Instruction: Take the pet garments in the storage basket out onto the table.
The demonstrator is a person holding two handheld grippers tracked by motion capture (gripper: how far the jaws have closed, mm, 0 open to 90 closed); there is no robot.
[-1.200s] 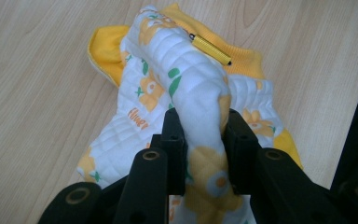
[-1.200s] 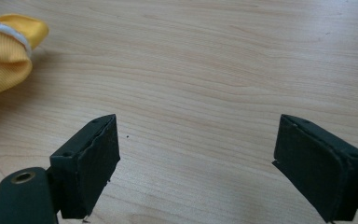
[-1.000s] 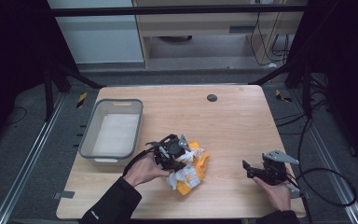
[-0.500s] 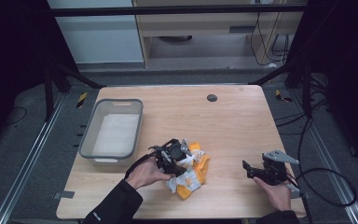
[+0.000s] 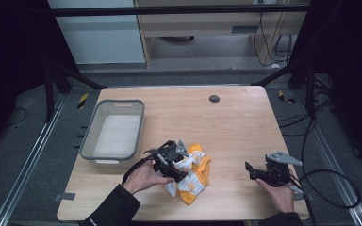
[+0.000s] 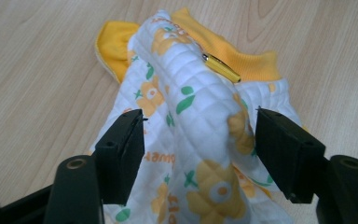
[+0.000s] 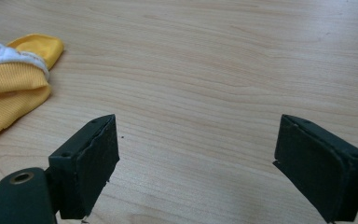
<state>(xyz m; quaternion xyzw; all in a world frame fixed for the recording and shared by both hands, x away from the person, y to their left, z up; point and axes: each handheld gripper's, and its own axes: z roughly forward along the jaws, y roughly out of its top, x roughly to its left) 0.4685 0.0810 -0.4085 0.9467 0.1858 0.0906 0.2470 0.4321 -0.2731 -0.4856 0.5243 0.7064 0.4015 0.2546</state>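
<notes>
Pale wooden table, seen from the person's side, with dark floor, cables and a cabinet front behind it. At the table's left stands a grey plastic basket lined in white, with nothing else visible inside. Just right of the basket, near the front edge, lies a crumpled child's garment, quilted white cloth printed with yellow flowers and green leaves, trimmed in yellow ribbing; a small brass-coloured zip pull sits on its upper fold.

Left gripper: held low over the garment's left part. Its jaws have just been opening, and in the left gripper view they stand apart on either side of a raised ridge of the quilted cloth, the pads beside the fabric rather than pressing it. Cloth lies between the jaws but looks released, not held.

Right gripper: well to the right of the garment, resting near the table's front right. In the right gripper view its jaws are wide apart over bare wood, with the garment's yellow cuff off at the far left.

Progress, as a judgement: the work appears to be handling or tidying the garment. It remains bunched and outside the basket, so smoothing, folding or stowing it is yet to be done.
</notes>
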